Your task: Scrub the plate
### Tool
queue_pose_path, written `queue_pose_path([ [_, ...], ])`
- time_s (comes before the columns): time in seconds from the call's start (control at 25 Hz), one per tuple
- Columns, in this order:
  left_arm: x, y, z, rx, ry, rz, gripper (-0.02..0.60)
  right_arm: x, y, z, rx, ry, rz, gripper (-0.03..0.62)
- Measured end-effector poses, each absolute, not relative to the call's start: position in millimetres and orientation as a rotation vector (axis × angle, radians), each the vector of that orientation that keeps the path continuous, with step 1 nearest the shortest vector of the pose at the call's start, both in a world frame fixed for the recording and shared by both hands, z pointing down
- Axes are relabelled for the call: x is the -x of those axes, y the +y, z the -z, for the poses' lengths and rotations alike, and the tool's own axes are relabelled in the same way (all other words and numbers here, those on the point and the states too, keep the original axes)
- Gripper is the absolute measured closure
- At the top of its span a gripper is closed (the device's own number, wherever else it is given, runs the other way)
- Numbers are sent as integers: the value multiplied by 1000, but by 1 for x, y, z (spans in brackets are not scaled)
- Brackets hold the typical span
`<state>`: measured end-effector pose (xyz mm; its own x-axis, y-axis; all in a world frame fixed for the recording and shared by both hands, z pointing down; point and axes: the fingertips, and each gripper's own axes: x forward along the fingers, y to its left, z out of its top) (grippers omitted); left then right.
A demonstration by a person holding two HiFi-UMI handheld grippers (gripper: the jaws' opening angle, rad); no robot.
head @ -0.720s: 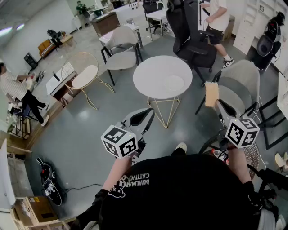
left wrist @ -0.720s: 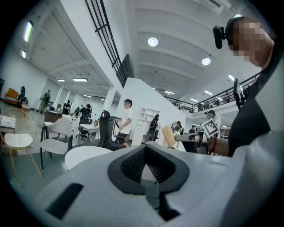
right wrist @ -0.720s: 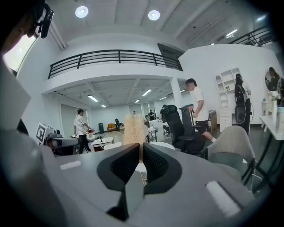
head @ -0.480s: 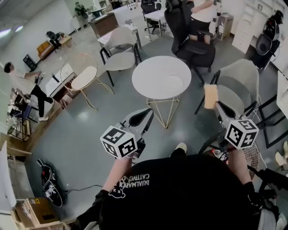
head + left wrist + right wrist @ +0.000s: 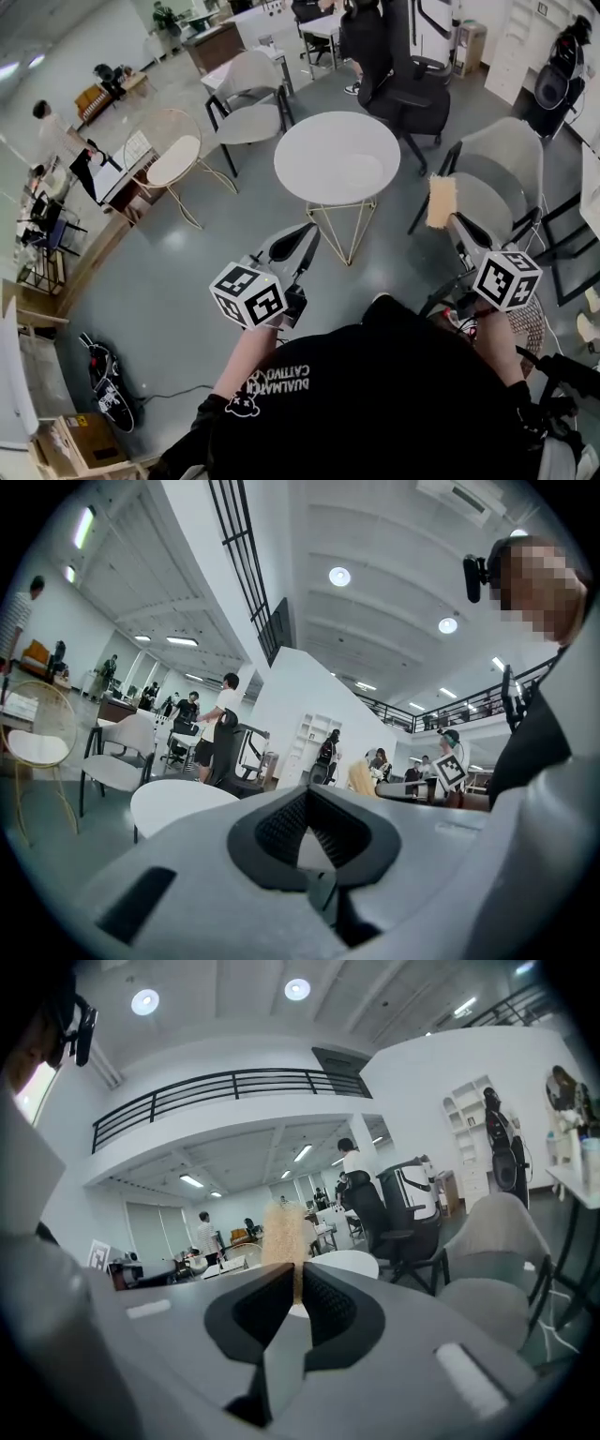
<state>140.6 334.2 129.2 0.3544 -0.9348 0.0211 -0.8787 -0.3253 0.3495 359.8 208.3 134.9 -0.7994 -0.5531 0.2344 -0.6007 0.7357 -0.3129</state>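
A round white table [image 5: 323, 145] stands ahead of me, and a white plate [image 5: 363, 174] lies on its right part. My left gripper [image 5: 306, 240] hovers short of the table's near edge, shut with nothing between its jaws. In its own view the left gripper [image 5: 308, 797] shows closed pads, and the table [image 5: 173, 802] lies beyond them. My right gripper [image 5: 454, 223] is to the right of the table, shut on a tan sponge [image 5: 441, 199] that sticks up from it. The right gripper [image 5: 298, 1277] pinches the sponge [image 5: 285, 1235] by its lower edge.
A grey chair [image 5: 506, 173] stands right of the table, under my right gripper. A black office chair [image 5: 403, 80] is behind the table, a beige chair [image 5: 251, 98] and a wire chair [image 5: 178, 155] to its left. People move about in the background.
The person behind the black chair has walked off to the left. Another person at the far left has moved up. Both grippers have stayed almost still.
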Motion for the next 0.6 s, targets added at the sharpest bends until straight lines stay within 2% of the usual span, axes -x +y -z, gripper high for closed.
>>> queue_pose_path([
  [0.24,-115,300,-137,-2266,-1586,295,581,-332,176,-158,-864,-2765,-658,559],
  [0.6,-68,185,-143,-2258,-1612,285,583,-263,48,-162,-756,-2762,-609,559],
])
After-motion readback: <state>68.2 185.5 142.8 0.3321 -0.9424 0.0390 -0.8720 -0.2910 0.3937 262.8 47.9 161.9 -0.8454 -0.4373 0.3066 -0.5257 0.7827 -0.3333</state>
